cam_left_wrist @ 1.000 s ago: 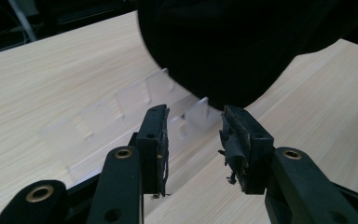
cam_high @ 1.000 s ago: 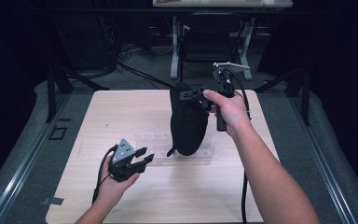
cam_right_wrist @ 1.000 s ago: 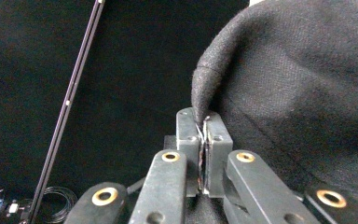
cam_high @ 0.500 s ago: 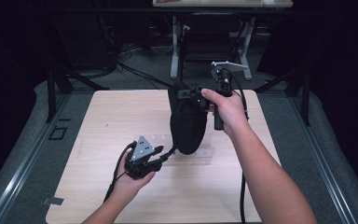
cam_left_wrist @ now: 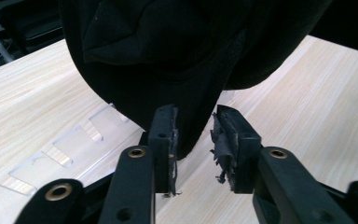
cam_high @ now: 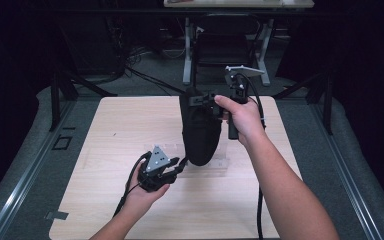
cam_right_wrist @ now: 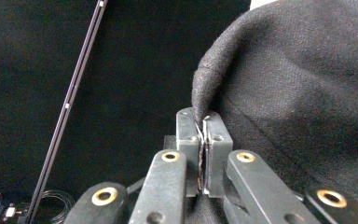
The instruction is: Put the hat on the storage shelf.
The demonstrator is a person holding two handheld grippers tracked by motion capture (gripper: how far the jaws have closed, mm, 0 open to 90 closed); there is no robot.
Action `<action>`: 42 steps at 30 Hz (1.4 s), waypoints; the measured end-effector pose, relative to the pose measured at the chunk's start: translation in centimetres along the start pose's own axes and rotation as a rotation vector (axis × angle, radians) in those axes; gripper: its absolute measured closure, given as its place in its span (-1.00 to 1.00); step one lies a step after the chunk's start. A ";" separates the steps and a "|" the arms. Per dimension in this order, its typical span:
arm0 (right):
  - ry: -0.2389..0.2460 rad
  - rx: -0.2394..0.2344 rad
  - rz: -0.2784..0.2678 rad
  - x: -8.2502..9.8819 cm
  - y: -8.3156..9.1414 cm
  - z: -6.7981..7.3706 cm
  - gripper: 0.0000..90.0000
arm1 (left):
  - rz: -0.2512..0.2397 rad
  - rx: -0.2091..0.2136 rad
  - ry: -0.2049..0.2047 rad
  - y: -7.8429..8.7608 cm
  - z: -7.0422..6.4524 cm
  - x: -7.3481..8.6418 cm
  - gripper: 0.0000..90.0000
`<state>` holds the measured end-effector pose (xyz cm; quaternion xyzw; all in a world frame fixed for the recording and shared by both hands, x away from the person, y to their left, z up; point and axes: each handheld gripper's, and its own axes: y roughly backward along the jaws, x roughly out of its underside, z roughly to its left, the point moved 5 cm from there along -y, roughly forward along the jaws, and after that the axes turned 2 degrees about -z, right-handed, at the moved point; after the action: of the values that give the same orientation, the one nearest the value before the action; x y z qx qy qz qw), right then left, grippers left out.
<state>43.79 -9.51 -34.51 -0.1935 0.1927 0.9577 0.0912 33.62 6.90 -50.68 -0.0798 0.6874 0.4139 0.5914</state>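
Note:
A black cloth (cam_high: 200,130) hangs over the wooden table (cam_high: 105,130), and my right gripper (cam_high: 203,100) is shut on its top edge. In the right gripper view the two pads (cam_right_wrist: 203,119) pinch the hem of the cloth (cam_right_wrist: 298,93) tight. My left gripper (cam_high: 179,165) sits low at the cloth's bottom end. Seen from the left gripper view, the cloth's (cam_left_wrist: 177,56) lower tip hangs between the jaws (cam_left_wrist: 195,128), which have just been closing. It lies against one pad (cam_left_wrist: 165,128), and a gap shows at the other.
A clear plastic slotted strip (cam_high: 222,162) lies flat on the table under the cloth, also seen as the strip (cam_left_wrist: 70,149) in the left gripper view. Table legs and cables (cam_high: 190,45) stand in the dark beyond the far edge.
My left gripper has moved right, up to the cloth's hanging tip, and its jaws have narrowed around it. The right hand and the cloth have stayed put.

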 end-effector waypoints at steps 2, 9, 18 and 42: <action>0.001 0.000 0.000 0.0 0.0 0.0 0.95 | 0.001 -0.007 -0.003 -0.2 -0.1 0.0 0.61; 0.000 -0.007 -0.001 0.2 0.1 0.0 0.91 | 0.004 -0.007 -0.033 -0.2 0.1 0.2 0.83; 0.015 -0.049 -0.032 0.3 1.4 0.7 0.79 | 0.010 -0.025 -0.061 -0.1 0.1 0.3 0.88; 0.035 0.001 -0.084 0.4 4.9 -0.2 0.77 | 0.044 -0.048 -0.019 0.0 1.9 2.7 0.91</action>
<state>42.29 -14.02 -33.15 -0.2180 0.1865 0.9493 0.1283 34.20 9.19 -52.97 -0.0751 0.6730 0.4440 0.5867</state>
